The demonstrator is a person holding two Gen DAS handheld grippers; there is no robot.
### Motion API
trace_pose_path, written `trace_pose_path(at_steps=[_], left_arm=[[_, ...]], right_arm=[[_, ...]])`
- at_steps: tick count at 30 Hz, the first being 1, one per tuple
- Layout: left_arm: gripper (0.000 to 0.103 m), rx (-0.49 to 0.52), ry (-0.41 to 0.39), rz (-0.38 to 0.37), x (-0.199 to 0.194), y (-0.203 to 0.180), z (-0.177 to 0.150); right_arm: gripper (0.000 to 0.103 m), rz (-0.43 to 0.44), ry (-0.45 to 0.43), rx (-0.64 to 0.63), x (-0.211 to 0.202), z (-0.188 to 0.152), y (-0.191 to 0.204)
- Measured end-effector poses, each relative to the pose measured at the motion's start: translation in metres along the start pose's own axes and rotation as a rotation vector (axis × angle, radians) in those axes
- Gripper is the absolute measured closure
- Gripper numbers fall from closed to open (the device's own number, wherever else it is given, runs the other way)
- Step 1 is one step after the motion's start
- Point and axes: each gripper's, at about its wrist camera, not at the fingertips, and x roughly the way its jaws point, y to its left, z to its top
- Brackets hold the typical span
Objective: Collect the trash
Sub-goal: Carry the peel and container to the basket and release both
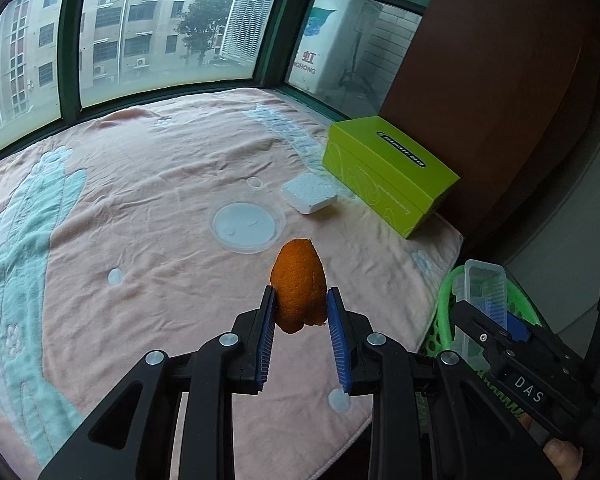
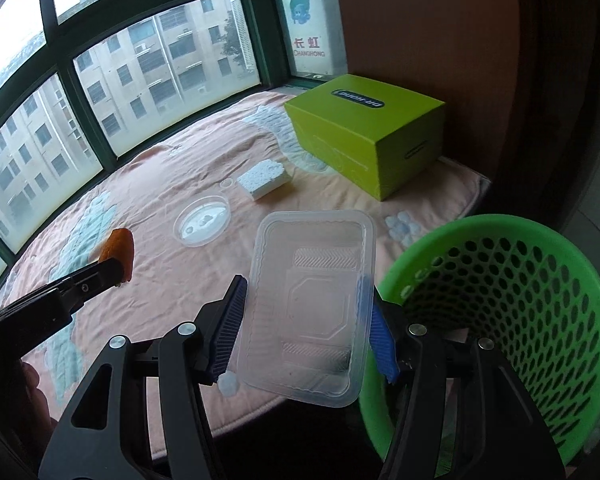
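My left gripper (image 1: pixel 301 304) is shut on an orange peel (image 1: pixel 299 280), held above the pink blanket (image 1: pixel 140 200). The same peel (image 2: pixel 118 248) shows at the left of the right wrist view. My right gripper (image 2: pixel 304 320) is shut on a clear plastic tray (image 2: pixel 312 304), gripped across its width and lifted near the blanket's front edge. The tray (image 1: pixel 482 292) also appears at the lower right of the left wrist view. A green mesh basket (image 2: pixel 500 320) stands just right of the tray, below the blanket's edge. A clear round lid (image 1: pixel 246 224) and a white foam block (image 1: pixel 310 194) lie on the blanket.
A lime-green box (image 1: pixel 388 172) sits at the blanket's far right against a brown wall panel (image 1: pixel 480 60). Dark green window frames (image 1: pixel 72 40) run along the far side. The round lid (image 2: pixel 202 220) and foam block (image 2: pixel 264 178) lie between the grippers and the box (image 2: pixel 364 128).
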Motion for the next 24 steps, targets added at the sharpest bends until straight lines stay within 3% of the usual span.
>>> trace_pose_path(at_steps=[24], left_arm=[[0.078, 0.188, 0.028, -0.147, 0.007, -0.118, -0.006]], right_arm=[[0.046, -0.176, -0.01, 0.149, -0.053, -0.045, -0.115]])
